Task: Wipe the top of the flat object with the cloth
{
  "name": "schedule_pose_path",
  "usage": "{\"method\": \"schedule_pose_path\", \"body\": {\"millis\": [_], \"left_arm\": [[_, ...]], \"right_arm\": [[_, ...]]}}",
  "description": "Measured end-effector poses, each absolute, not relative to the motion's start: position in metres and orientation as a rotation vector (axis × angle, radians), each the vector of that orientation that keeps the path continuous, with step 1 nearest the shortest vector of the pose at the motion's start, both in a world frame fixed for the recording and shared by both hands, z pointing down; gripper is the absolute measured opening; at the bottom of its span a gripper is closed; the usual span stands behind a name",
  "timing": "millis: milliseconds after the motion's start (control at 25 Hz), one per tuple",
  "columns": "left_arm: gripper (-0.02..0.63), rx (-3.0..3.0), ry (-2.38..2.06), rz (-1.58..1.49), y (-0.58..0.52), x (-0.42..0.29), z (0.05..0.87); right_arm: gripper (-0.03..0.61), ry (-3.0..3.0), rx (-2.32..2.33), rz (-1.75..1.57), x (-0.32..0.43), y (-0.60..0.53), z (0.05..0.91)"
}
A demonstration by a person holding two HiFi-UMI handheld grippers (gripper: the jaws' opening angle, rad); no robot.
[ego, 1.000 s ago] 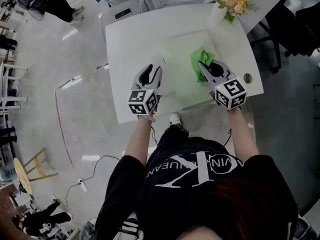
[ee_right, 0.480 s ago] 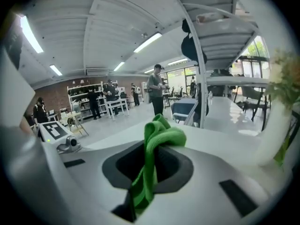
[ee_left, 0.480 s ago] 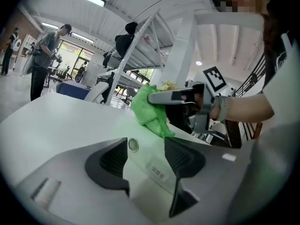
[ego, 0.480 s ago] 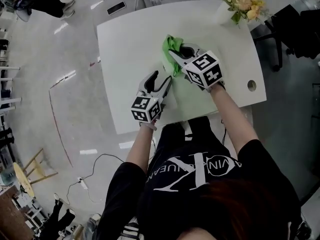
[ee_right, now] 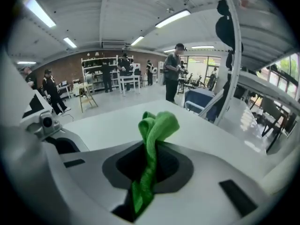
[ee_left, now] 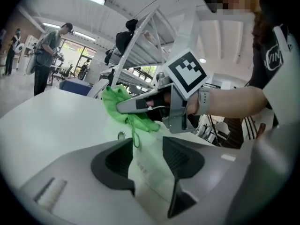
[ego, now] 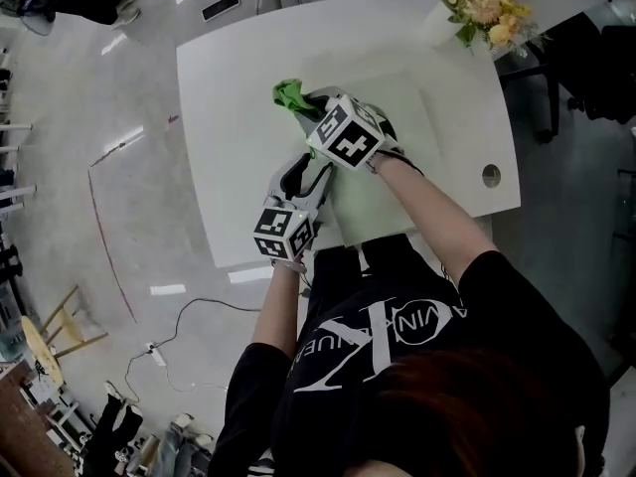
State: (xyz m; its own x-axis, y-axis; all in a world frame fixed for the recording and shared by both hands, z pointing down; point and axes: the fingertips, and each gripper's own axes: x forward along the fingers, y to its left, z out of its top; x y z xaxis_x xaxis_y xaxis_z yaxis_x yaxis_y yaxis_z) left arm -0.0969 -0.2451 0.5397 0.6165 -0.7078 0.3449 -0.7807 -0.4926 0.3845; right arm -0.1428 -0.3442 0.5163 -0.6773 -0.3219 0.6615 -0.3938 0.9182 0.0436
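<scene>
The green cloth (ego: pixel 289 95) is clamped between the closed jaws of the right gripper (ego: pixel 310 105) and is held down at the far left corner of the flat object (ego: pixel 407 117). This is a pale green sheet laid on the white table (ego: pixel 229 127). The left gripper (ego: pixel 306 174) is placed at the sheet's near left edge. Its jaws are set wide apart and have just been closed a little. Only the sheet's surface is seen between them, and it is not pinched.
</scene>
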Motion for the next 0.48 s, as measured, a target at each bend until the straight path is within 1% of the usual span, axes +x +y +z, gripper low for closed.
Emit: {"method": "schedule_pose_path", "body": {"millis": [40,200,480], "left_arm": [[0.204,2.31,-1.173,0.178,-0.245,-0.096,0.541],[0.203,2.239,-1.176,0.112,-0.242,-0.098,0.542],[0.201,2.204,-1.188,0.106,-0.241,-0.1,0.542]], "right_arm": [[0.051,-2.365,0.503,0.133,-0.142,-0.345,0.516],[0.051,-2.414,0.548,0.251,-0.131,-0.349,0.509],[0.051,-2.374,0.603,0.228,-0.102,-0.358,0.51]]}}
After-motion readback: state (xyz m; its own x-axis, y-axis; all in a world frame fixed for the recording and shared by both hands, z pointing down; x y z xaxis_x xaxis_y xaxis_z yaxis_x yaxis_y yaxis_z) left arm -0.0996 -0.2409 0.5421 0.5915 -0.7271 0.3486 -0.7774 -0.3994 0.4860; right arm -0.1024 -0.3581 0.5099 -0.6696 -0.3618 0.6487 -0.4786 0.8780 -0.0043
